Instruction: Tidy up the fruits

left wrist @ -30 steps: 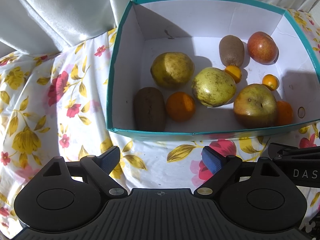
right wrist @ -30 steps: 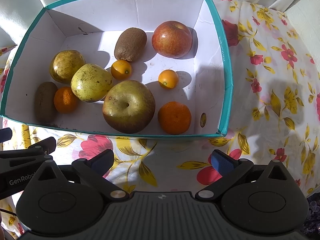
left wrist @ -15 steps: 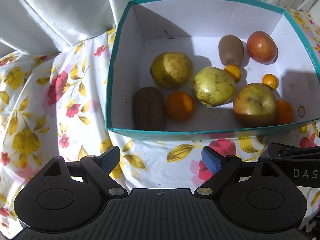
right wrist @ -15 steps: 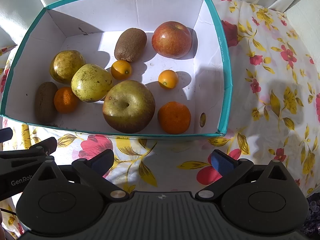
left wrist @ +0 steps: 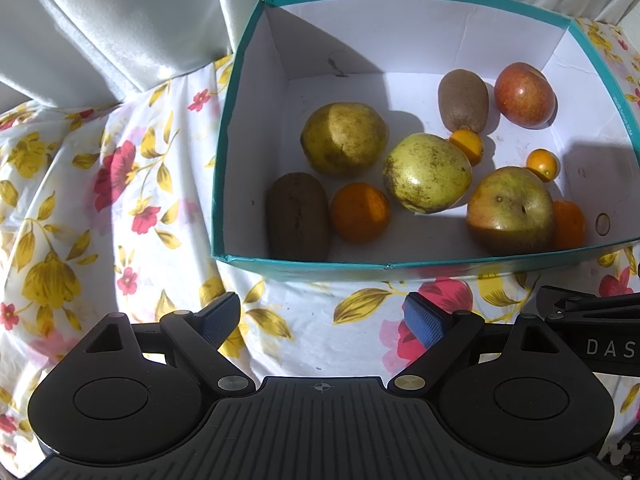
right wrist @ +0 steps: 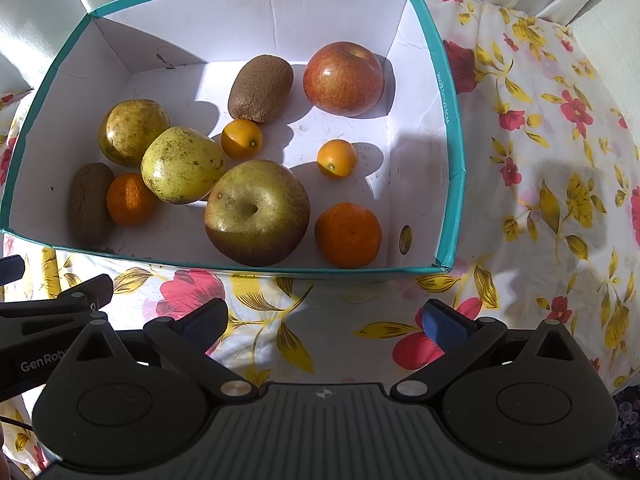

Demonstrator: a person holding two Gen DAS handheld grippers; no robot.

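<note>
Fruits, nine in count, lie loose on the white floor of an open cardboard box with a teal rim and white inner walls, standing on a floral tablecloth. At the far right sits a red apple, with a kiwi just to its left. Below the kiwi, a small kumquat rests touching or nearly touching it; a second kumquat lies apart toward the right wall. At centre front is a large green-brown apple, stem pit upward, with a mandarin just beside it on the right. Two speckled yellow-green pears occupy the left: one pear leans against the large apple, and the other, rearward pear sits touching it. A second mandarin and a dark second kiwi lie side by side at the near left corner, partly in shadow. A small oval sticker lies on the floor near the right wall. Strong sunlight casts hard shadows across the box. The left gripper and the right gripper both hover over the cloth short of the box's near wall, fingers spread wide with nothing between the blue pads; all fruit lies beyond the fingertips, inside the box, untouched. White curtain hangs behind.
</note>
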